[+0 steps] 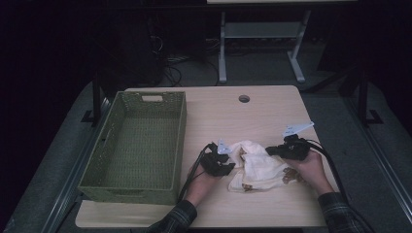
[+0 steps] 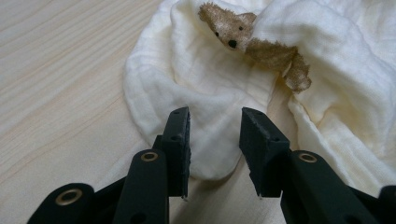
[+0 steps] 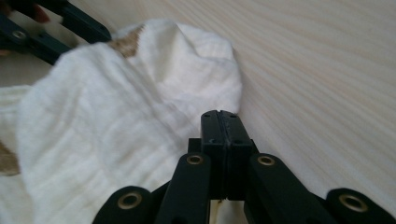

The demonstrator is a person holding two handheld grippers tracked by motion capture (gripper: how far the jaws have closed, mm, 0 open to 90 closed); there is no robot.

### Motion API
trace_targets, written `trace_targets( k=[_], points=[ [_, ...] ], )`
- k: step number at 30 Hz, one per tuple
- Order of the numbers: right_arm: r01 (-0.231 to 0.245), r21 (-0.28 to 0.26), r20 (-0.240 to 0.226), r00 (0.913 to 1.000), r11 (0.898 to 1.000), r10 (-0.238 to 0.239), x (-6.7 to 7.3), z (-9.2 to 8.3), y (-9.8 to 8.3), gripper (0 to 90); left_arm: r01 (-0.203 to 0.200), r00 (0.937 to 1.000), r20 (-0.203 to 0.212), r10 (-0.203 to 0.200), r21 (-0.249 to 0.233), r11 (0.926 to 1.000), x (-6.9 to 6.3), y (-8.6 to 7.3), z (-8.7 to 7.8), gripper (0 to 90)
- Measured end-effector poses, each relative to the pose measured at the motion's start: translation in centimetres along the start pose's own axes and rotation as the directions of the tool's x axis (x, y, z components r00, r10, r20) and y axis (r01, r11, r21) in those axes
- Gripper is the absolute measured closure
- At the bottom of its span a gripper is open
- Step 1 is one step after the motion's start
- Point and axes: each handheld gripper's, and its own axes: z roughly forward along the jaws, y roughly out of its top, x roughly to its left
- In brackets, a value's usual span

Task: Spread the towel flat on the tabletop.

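Two black two-jaw grippers sit at opposite sides of a crumpled cream-white muslin cloth [image 1: 255, 166] on my pale wooden table [image 1: 233, 121]. My left gripper [image 1: 224, 166] is at the cloth's left edge; in the left gripper view its jaws stand parted, with a rounded fold of the cloth [image 2: 205, 116] lying between and beyond them, the pads not pressing on it. A small brown plush bear face [image 2: 229, 29] with black eyes and nose peeks out of the folds farther off.

My right gripper [image 1: 274, 150] is at the cloth's upper right edge. In the right gripper view its jaws are pressed tight together, pad against pad, right at the border of the cloth [image 3: 140, 116]; I cannot tell whether any fabric is pinched between them.

To the left of the cloth, well apart from it, stands a green woven rectangular basket [image 1: 180, 141].
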Motion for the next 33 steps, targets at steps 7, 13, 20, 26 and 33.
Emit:
trace_targets(
  k=[7, 13, 20, 26, 33],
  points=[
    [0.043, -0.083, -0.04, 0.9981, 0.996, -0.046, 2.0, -1.9, 0.6, 89.9, 0.006, 1.0, 0.0, -0.006, -0.009, 0.9999, -0.1, 0.0, 0.0, 62.7],
    [0.093, -0.091, -0.093, 0.9906, 0.992, -0.101, 4.8, -2.2, 0.2, 89.9, -0.002, 1.0, 0.0, 0.002, -0.004, 1.0, 0.0, 0.0, 0.0, 62.6],
    [0.169, -0.026, -0.109, 0.9792, 0.985, -0.171, 8.4, -2.1, -1.4, 89.9, -0.005, 1.0, 0.001, 0.005, -0.003, 1.0, 0.0, 0.0, 0.0, 62.7],
    [0.197, 0.077, -0.14, 0.9728, 0.977, -0.185, 10.4, -0.6, -2.9, 89.3, -0.004, 1.0, -0.001, 0.004, -0.009, 0.9999, 0.0, 0.0, 0.0, 62.7],
    [0.186, -0.038, -0.091, 0.9777, 0.982, -0.189, 9.1, -2.8, -1.6, 78.6, -0.005, 1.0, 0.002, 0.005, -0.006, 1.0, 0.1, -0.1, 0.0, 62.6]
  ],
)
